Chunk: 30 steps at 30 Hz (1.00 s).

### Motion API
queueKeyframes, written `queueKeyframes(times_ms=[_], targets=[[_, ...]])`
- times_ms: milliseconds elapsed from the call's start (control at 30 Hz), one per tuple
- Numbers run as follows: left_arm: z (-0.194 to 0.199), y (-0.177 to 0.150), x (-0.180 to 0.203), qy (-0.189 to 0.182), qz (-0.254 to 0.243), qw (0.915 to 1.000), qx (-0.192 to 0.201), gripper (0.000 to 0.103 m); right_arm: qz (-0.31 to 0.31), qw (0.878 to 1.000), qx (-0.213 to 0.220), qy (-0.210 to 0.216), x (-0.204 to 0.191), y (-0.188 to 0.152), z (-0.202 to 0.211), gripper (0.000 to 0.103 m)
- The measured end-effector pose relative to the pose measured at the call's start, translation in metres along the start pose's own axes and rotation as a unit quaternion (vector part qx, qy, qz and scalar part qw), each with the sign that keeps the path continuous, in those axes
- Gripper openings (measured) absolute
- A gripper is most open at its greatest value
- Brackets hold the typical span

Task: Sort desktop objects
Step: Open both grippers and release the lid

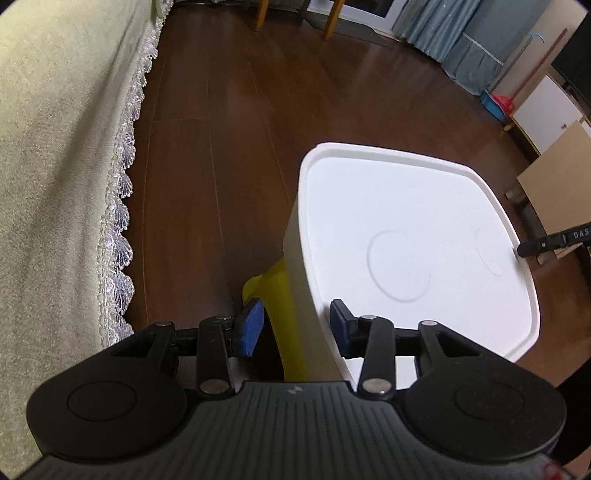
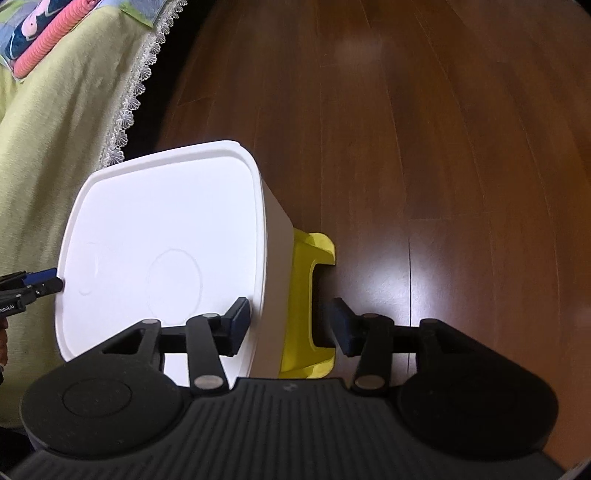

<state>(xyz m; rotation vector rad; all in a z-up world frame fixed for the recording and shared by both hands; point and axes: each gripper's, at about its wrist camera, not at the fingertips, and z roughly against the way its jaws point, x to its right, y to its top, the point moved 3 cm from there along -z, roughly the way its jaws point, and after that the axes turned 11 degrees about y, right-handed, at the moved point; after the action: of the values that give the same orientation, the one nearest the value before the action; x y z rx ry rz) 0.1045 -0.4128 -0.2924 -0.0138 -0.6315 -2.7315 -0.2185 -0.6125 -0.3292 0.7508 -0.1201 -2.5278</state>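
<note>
1. White moulded plastic fills the middle of both my views: a square white plastic tabletop with a raised rim (image 1: pixel 417 236) and two faint round rings pressed into its bare surface.
2. Beneath that white top sits a yellow plastic stool (image 2: pixel 314 295), standing on the dark brown wooden plank floor (image 2: pixel 443 147).
3. My left gripper (image 1: pixel 297 328) has its jaws spread wide, holding nothing; its blue pads (image 1: pixel 251 326) straddle the left edge of the white top, one outside over the yellow stool, one over the surface.
4. My right gripper (image 2: pixel 291 325) is likewise wide apart and holds nothing; it straddles the right edge, one finger above the white surface, the other beyond the stool over the floor.
5. From the left view, the tip of my right gripper shows at the far side of the top, close against the rim; whether it touches, I cannot tell.
6. A pale green cloth with a lace-scalloped border (image 1: pixel 55 166) hangs just beside the table.
7. Grey-blue curtains (image 1: pixel 450 33) and wooden chair legs (image 1: pixel 332 18) stand well away across the floor.
</note>
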Motion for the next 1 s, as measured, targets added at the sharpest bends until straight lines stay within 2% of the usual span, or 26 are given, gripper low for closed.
queueKeyframes(times_ms=[167, 367, 467, 533, 567, 767, 833, 900, 1000], targets=[[-0.003, 0.006, 0.002, 0.02, -0.006, 0.9996, 0.022, 0.049, 0.006, 1.0, 0.011, -0.013, -0.002, 0.005, -0.004, 0.044], [-0.006, 0.012, 0.004, 0.022, -0.003, 0.9995, 0.021, 0.047, 0.003, 1.0, 0.022, -0.014, -0.003, 0.011, -0.002, 0.044], [-0.004, 0.012, 0.009, 0.019, -0.01, 0.9995, 0.022, 0.046, 0.002, 0.999, 0.042, -0.005, -0.006, 0.014, 0.005, 0.053], [0.0, 0.013, 0.015, 0.019, -0.016, 0.9994, 0.023, 0.047, 0.002, 0.998, 0.057, -0.005, -0.009, 0.014, 0.013, 0.063], [0.004, 0.014, 0.019, 0.019, -0.019, 0.9994, 0.024, 0.048, 0.005, 0.998, 0.062, -0.005, -0.011, 0.013, 0.017, 0.063], [0.031, 0.011, 0.045, 0.008, -0.033, 0.9984, 0.045, 0.064, 0.026, 0.996, 0.081, -0.025, -0.025, 0.002, 0.039, 0.074], [0.037, 0.007, 0.053, 0.006, -0.037, 0.9979, 0.053, 0.074, 0.025, 0.995, 0.091, -0.031, -0.031, -0.005, 0.047, 0.086], [0.044, -0.001, 0.06, 0.01, -0.038, 0.9976, 0.058, 0.077, 0.024, 0.993, 0.107, -0.037, -0.037, -0.015, 0.057, 0.094], [0.053, -0.018, 0.066, 0.01, -0.024, 0.998, 0.057, 0.084, 0.021, 0.991, 0.126, -0.04, -0.045, -0.04, 0.068, 0.098]])
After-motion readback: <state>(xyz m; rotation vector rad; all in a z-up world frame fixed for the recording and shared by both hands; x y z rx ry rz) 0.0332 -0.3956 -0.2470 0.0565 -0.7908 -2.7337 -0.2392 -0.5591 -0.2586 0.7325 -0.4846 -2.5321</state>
